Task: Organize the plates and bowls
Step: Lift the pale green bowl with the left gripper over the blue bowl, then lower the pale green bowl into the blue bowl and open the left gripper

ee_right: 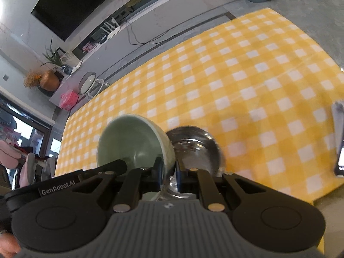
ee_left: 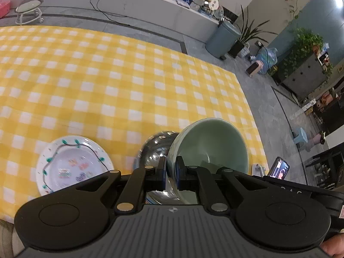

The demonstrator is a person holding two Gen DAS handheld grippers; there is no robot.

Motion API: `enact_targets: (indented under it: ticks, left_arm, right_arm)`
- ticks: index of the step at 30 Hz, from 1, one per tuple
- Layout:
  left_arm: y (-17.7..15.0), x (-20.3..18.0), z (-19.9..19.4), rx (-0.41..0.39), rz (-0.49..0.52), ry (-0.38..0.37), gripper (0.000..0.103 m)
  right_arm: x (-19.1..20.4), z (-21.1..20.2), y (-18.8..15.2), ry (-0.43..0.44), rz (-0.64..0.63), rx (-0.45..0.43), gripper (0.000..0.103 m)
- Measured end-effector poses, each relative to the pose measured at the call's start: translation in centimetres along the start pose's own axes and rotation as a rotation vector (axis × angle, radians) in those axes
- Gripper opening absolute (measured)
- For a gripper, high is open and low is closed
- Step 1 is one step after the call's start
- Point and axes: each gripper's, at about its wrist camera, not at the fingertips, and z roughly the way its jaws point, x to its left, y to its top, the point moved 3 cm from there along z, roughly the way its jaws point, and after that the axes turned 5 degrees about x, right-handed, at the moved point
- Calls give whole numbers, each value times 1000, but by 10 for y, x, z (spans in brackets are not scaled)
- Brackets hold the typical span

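Observation:
My left gripper (ee_left: 171, 173) is shut on the rim of a pale green bowl (ee_left: 212, 144), held tilted above the yellow checked tablecloth (ee_left: 120, 81). A shiny steel bowl (ee_left: 154, 150) sits just left of and behind it. A white plate (ee_left: 73, 163) with a painted vine rim and flowers lies on the cloth at the left. My right gripper (ee_right: 168, 173) is shut on the edge where the green bowl (ee_right: 129, 142) and the steel bowl (ee_right: 193, 150) meet; one finger is inside the green bowl, the other in the steel bowl.
The table's right edge (ee_left: 253, 116) drops to a grey floor with a bin (ee_left: 223, 38) and plants. A phone (ee_left: 279, 168) stands at the near right corner; it also shows in the right wrist view (ee_right: 340, 142). A long counter (ee_left: 129, 2) runs behind the table.

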Motion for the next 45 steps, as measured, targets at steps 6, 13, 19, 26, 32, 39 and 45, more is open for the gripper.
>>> enact_targets:
  ticks: [6, 13, 19, 26, 32, 39, 45]
  left_arm:
    - [-4, 0, 26, 56, -16, 34, 8]
    - [-6, 4, 46, 96, 19, 101, 7]
    - [-7, 4, 52, 106, 51, 131, 7]
    - [-9, 2, 59, 114, 103, 168, 7]
    - [-8, -2, 61, 107, 155, 212, 8]
    - [-10, -13, 66, 139, 263, 267, 11]
    - [-11, -11, 69, 144, 273, 271, 11]
  right_arm:
    - [-26, 10, -3, 10, 58, 27, 11]
    - [-34, 41, -2, -9, 31, 60, 10]
    - [-33, 55, -2, -48, -14, 70, 10]
    - [-33, 62, -4, -67, -30, 68, 10]
    - [-28, 66, -3, -96, -83, 46, 10]
    - [-22, 69, -2, -151, -170, 30, 10]
    - [-20, 68, -3, -177, -200, 25, 12]
